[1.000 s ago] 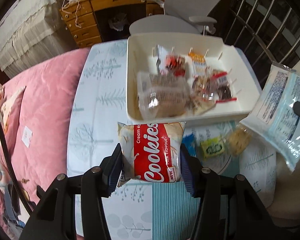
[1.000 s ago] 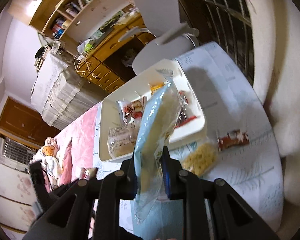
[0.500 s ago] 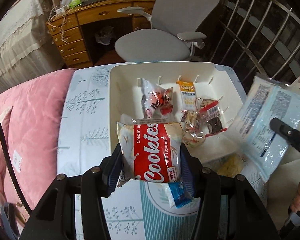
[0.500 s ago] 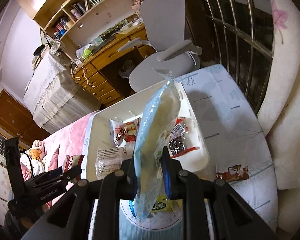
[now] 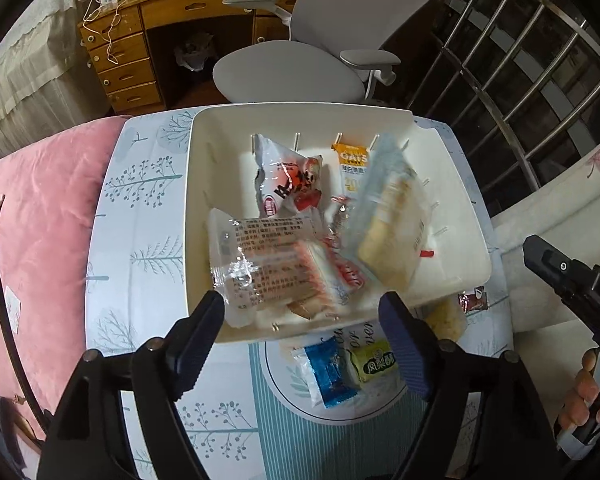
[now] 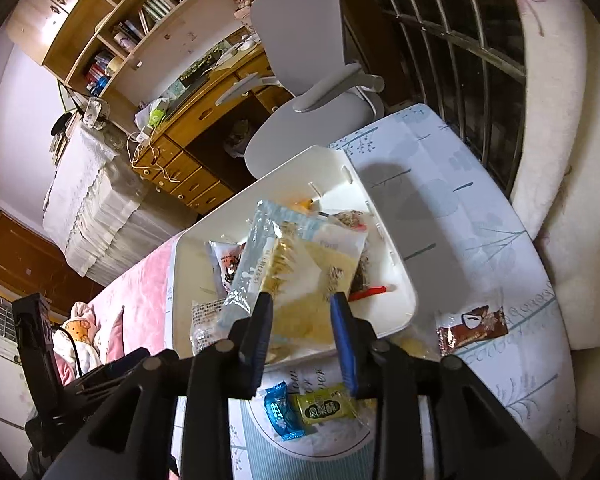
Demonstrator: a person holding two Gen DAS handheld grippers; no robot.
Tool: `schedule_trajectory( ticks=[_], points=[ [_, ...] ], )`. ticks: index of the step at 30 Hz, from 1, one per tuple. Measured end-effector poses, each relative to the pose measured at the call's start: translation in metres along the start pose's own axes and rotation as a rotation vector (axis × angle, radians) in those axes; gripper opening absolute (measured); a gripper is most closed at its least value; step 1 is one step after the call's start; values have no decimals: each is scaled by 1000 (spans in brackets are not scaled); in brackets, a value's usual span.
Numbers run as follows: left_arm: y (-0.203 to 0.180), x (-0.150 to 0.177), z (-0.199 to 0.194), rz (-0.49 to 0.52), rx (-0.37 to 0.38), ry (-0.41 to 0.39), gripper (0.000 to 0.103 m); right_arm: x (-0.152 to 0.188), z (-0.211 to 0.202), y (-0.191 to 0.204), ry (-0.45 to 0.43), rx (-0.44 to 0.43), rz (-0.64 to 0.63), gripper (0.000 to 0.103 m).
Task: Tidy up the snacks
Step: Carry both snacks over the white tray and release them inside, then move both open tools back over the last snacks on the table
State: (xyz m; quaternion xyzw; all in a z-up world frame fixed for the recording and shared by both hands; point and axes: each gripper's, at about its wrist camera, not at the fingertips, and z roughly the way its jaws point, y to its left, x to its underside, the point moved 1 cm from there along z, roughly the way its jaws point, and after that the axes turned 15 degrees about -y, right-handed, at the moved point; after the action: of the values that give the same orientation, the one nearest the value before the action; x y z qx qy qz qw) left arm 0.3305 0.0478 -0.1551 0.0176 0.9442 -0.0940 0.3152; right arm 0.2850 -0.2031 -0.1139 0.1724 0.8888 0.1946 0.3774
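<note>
Bin (image 5: 198, 216): white, open-topped; set at the far end of the tree-print table (image 5: 140, 240), next to the grey chair (image 5: 300, 60).
Bin contents: a clear wrapped cake (image 5: 268, 268) against the near wall; a red-and-white pack (image 5: 284, 184) and an oat bar (image 5: 354, 168) toward the far wall; a pale blue bag (image 6: 300, 264) propped on the right side over smaller packets.
Left gripper (image 5: 300, 340): jaws wide apart, nothing between them; held over the bin's near wall.
Right gripper (image 6: 302, 340): jaws apart, nothing clamped; the pale blue bag is seen in the gap beyond them, lying in the bin; the tool is held at the bin's near-right corner.
Left on the table, near edge: a blue sachet (image 5: 330, 372) and a green sachet (image 5: 374, 362), touching, on the round print just in front of the bin.
Left on the table, right edge: a yellowish pack (image 5: 444, 320) half hidden at the bin's near-right corner; a brown bar (image 6: 472, 326) just beyond it.
Progress: judged well along; most snacks are in the bin and both tools are free.
Remaining: four items seen outside the bin are yet to be collected; the two sachets lie nearest both grippers.
Not determined: whether further snacks lie out of view.
</note>
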Motion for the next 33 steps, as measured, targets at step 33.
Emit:
schedule_trajectory(
  ticks=[33],
  points=[
    [-39,99,-11,-69,-118,67,79,44,-7,-76,239,73,98,34]
  ],
)
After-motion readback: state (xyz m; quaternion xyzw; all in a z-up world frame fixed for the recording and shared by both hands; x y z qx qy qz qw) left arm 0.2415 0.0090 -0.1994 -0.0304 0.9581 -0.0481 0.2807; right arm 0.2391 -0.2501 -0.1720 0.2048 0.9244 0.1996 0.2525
